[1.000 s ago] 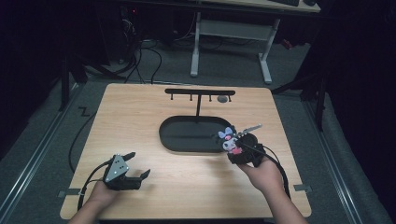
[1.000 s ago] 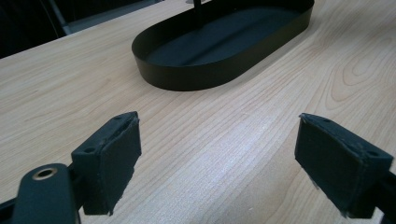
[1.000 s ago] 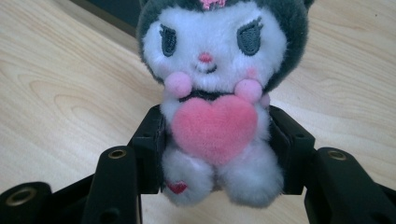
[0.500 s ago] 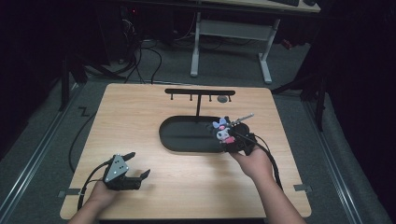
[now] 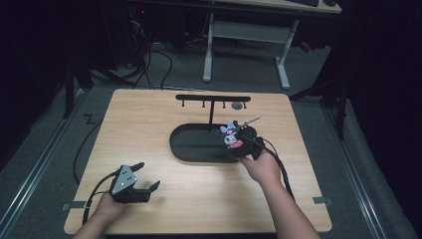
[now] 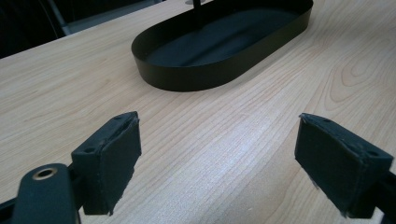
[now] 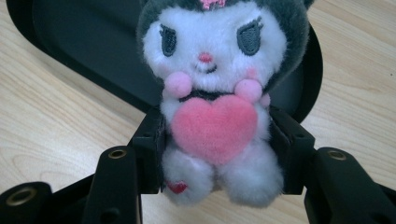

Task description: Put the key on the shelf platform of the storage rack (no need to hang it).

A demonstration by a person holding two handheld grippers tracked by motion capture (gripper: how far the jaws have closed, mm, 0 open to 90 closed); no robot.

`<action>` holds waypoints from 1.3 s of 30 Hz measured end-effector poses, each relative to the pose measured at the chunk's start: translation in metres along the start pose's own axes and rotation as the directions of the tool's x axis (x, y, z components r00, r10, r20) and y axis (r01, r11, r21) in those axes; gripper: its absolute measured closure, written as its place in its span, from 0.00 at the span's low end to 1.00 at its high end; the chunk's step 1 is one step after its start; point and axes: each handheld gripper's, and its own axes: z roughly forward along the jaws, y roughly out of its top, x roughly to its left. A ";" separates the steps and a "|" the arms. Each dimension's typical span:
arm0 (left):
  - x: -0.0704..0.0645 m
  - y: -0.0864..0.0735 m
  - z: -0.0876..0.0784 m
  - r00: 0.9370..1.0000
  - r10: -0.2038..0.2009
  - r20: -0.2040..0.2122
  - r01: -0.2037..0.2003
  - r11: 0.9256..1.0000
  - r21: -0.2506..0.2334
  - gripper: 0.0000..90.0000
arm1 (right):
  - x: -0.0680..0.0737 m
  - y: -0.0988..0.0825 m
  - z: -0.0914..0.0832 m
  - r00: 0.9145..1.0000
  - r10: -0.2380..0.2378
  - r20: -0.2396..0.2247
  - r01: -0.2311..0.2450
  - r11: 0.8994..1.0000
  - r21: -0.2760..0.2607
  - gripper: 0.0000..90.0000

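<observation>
Fingers of your right gripper (image 7: 215, 154) clamp the white-and-grey plush doll with a pink heart (image 7: 215, 93); left fingers (image 6: 109, 158) gape empty. Lift its keyring toward the black hook rack (image 5: 212, 99) at twelve o'clock.

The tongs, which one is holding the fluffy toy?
The right tongs, over the black tray's right end, squeeze the plush toy with the pink heart. The left tongs sit open with nothing between them.

Fluffy plush toy (image 7: 215, 107); matt black oval tray (image 6: 187, 77); smooth pale wood-grain table (image 6: 233, 149); matt black tong pads (image 6: 109, 161).
</observation>
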 end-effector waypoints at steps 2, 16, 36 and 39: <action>0.000 0.000 0.000 1.000 -0.001 0.000 0.001 1.000 0.000 0.17 | 0.000 0.003 0.003 1.000 0.002 0.000 -0.002 1.000 0.000 0.53; 0.000 0.000 0.000 1.000 -0.003 0.000 0.003 1.000 -0.001 0.17 | 0.004 0.021 0.022 1.000 0.007 -0.007 -0.007 1.000 0.004 0.53; 0.001 0.000 -0.001 1.000 -0.007 0.001 0.007 1.000 -0.004 0.17 | 0.006 0.038 0.047 1.000 0.018 0.012 -0.018 1.000 0.021 0.53; 0.001 0.000 -0.001 1.000 -0.007 0.001 0.007 1.000 -0.005 0.17 | 0.007 0.040 0.050 1.000 0.025 0.013 -0.025 0.999 0.027 0.53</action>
